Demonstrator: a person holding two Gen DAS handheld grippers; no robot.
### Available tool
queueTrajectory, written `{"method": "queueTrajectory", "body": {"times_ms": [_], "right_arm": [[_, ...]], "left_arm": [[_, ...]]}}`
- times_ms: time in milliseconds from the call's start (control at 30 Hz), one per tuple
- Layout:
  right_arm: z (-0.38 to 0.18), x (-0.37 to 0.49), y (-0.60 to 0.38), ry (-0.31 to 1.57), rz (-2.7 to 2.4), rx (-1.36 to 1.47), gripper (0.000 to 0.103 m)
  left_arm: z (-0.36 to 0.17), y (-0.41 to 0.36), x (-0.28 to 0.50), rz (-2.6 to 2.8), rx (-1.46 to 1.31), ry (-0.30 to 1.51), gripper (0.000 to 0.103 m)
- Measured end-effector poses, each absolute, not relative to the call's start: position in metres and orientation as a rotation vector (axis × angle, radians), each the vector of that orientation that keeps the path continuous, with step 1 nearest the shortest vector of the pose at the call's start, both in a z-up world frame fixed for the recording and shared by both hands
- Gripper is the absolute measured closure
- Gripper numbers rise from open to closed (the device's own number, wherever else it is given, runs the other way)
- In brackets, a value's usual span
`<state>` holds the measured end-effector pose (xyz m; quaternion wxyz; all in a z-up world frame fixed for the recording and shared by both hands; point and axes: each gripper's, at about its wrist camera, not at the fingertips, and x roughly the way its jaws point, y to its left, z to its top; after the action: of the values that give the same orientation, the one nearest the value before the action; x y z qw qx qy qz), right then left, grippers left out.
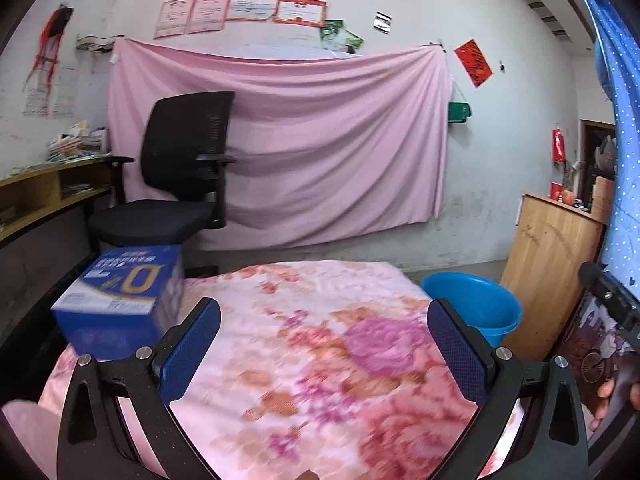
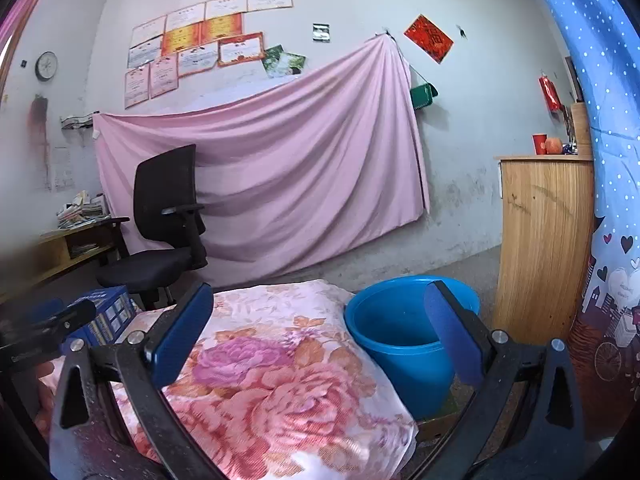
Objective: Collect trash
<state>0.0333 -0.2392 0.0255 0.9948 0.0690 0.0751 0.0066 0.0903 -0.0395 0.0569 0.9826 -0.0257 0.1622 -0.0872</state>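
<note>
Pretty cluttered bedroom here: pink sheet (image 1: pixel 280 140) pinned across the back wall, certificates above it, a black office chair (image 1: pixel 176 176) off to the left, and a wooden cabinet (image 2: pixel 544 240) on the right. Down front is a surface covered with a floral blanket (image 1: pixel 312 360).

Both grippers are wide open and empty. The left gripper (image 1: pixel 324 352) hovers over the blanket, and the right gripper (image 2: pixel 320 340) is over the blanket's right edge, with its right finger lined up in front of the blue bucket (image 2: pixel 400 340). That bucket sits on the floor just beside the blanket-covered surface, and it looks empty as far as I can see into it.

Only trash candidate I can spot is the blue box (image 1: pixel 120 304) sitting on the blanket's far left corner, just left of the left gripper's left finger. It's a bit motion-blurred in the left wrist view.

My read: this is the reach-for-the-item stage, nothing collected yet. Next move probably wants the left gripper swinging left to straddle the box, closing on it, then carrying it across to the bucket. The box is wide, so the jaws may barely span it.
</note>
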Motion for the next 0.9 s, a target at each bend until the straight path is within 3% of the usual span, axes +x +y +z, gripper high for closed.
{"method": "queueTrajectory", "body": {"times_ms": [900], "right_arm": [[-0.02,0.01,-0.203,0.201,0.069,0.097,0.0]], "left_arm": [[0.012,-0.004,0.046,-0.081,-0.074,0.33,0.002]]}}
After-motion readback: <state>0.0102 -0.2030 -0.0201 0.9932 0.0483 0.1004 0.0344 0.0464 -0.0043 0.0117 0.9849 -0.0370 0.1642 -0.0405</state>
